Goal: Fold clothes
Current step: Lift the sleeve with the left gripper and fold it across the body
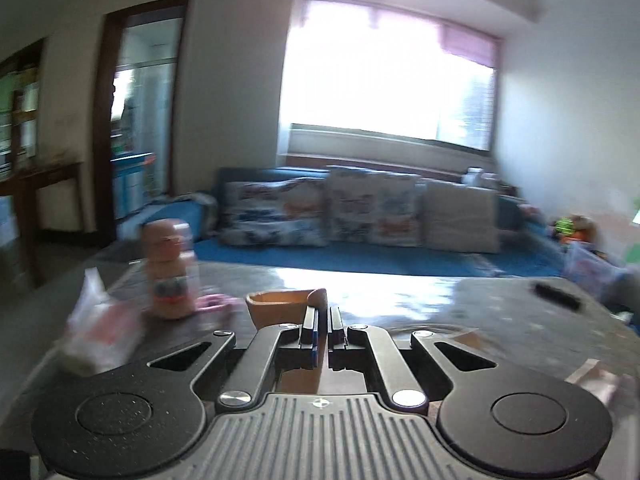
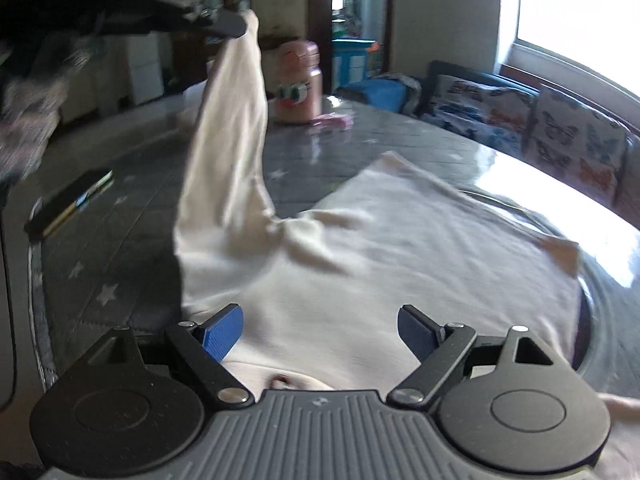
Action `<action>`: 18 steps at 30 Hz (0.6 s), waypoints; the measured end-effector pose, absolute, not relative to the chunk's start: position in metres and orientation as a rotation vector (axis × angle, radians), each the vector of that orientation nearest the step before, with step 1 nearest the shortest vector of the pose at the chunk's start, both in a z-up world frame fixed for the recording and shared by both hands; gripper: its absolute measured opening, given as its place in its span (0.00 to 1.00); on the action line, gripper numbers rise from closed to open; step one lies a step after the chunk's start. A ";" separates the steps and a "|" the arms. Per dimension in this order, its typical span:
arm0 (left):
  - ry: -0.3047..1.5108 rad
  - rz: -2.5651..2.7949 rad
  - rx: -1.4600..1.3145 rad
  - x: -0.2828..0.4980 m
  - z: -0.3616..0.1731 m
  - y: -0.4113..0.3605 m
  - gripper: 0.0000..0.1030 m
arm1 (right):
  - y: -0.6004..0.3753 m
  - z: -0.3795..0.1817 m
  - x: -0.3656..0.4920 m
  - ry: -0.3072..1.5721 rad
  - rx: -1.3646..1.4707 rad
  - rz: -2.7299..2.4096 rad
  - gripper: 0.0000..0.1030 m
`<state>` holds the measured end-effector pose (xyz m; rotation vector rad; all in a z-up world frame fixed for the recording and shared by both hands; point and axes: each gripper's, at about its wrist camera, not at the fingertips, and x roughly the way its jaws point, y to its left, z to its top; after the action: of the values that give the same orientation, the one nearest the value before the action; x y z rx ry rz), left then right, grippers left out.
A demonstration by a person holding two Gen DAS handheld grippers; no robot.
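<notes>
A pale cream garment point(image 2: 380, 248) lies spread on the dark grey table point(image 2: 132, 240). One part of it, a sleeve or corner point(image 2: 228, 128), is pulled up high. My left gripper point(image 2: 236, 26) shows at the top left of the right wrist view, shut on the tip of that raised cloth. In the left wrist view the left gripper point(image 1: 323, 312) has its jaws together with a bit of tan cloth point(image 1: 280, 304) pinched between them. My right gripper point(image 2: 320, 328) is open, its blue pads point(image 2: 224, 332) hovering over the garment's near edge.
A pink cat-faced jar point(image 2: 298, 84) stands at the table's far side; it also shows in the left wrist view point(image 1: 170, 268). A dark remote-like object point(image 2: 68, 204) lies at the left. A wrapped packet point(image 1: 96, 332) sits near the left gripper. A blue sofa with cushions point(image 1: 360, 212) is beyond.
</notes>
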<state>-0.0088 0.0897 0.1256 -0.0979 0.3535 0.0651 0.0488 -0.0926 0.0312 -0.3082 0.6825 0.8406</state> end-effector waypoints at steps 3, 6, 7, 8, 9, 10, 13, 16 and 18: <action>0.351 -0.043 -0.073 -0.007 0.126 0.060 0.04 | -0.117 0.037 0.057 0.685 -0.254 0.797 0.84; 0.376 -0.148 -0.052 -0.003 0.120 0.033 0.05 | -0.138 0.036 0.064 0.704 -0.206 0.757 0.84; 0.389 -0.181 -0.047 -0.001 0.116 0.025 0.05 | -0.144 0.034 0.066 0.715 -0.192 0.748 0.84; 0.406 -0.212 -0.042 0.000 0.111 0.018 0.08 | -0.149 0.032 0.067 0.728 -0.180 0.741 0.84; 0.423 -0.243 -0.038 0.001 0.107 0.010 0.08 | -0.154 0.030 0.069 0.740 -0.167 0.733 0.84; 0.439 -0.270 -0.030 0.002 0.102 0.003 0.08 | -0.158 0.028 0.069 0.751 -0.160 0.728 0.84; 0.483 -0.310 0.005 0.001 0.087 -0.009 0.16 | -0.167 0.020 0.067 0.778 -0.160 0.723 0.84; 0.503 -0.291 0.031 -0.001 0.078 0.000 0.24 | -0.174 0.014 0.064 0.796 -0.162 0.720 0.84; 0.515 -0.245 0.047 -0.001 0.073 0.014 0.25 | -0.178 0.013 0.063 0.802 -0.157 0.722 0.84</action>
<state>-0.0008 0.0144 0.0727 0.0465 0.5150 -0.2450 0.0628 -0.1777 0.0130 -0.1574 0.8018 0.7219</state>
